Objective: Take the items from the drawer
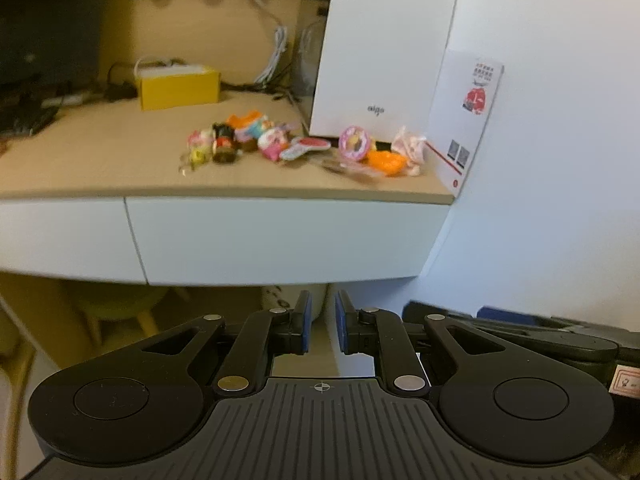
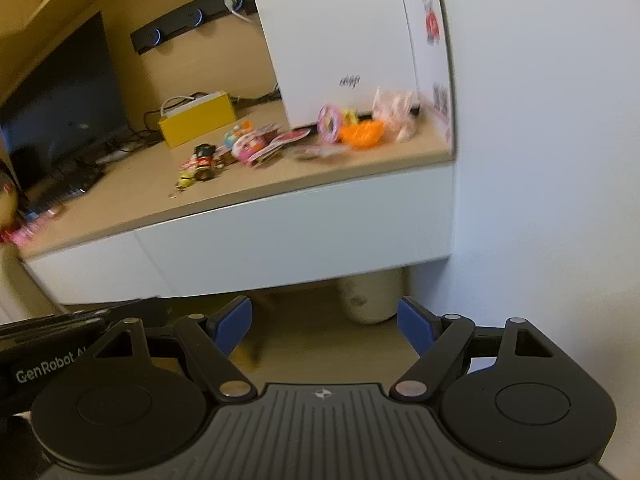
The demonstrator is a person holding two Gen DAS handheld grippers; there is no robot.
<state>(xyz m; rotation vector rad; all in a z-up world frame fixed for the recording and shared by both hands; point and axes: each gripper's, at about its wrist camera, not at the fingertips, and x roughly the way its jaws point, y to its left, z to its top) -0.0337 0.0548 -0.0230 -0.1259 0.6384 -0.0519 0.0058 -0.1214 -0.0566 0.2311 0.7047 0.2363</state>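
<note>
the left tongs (image 1: 323,326) hang below and in front of the white drawer (image 1: 280,240), their blue pads (image 1: 306,322) drawn near each other with only a narrow slit between, pinching nothing. the right tongs (image 2: 324,326) sit beside them, likewise lower than the drawer front and apart from it, pads (image 2: 236,322) spread wide and empty.

the drawer is closed, its flat front flush under the edge of the worktop (image 1: 100,168); a second white front (image 1: 60,236) adjoins it on the left.

on the worktop, from the left: a dark monitor (image 1: 48,24), a yellow box (image 1: 178,88) with cables behind it, then a cluster of small colourful toys (image 1: 240,140) a little back from the edge above the drawer. further right stands a tall white case (image 1: 384,48), and in front of its base lie a pink ring-shaped toy (image 1: 354,142), an orange bowl-like piece (image 1: 386,162) and a crumpled pink wrapper (image 1: 408,146). a white leaflet (image 1: 466,116) leans on the wall at the right end.

the toys are all above and well ahead of both tongs. both views are blurred, so finer detail of the toys cannot be told. under the worktop a pale round bin (image 2: 372,296) stands on the floor.
</note>
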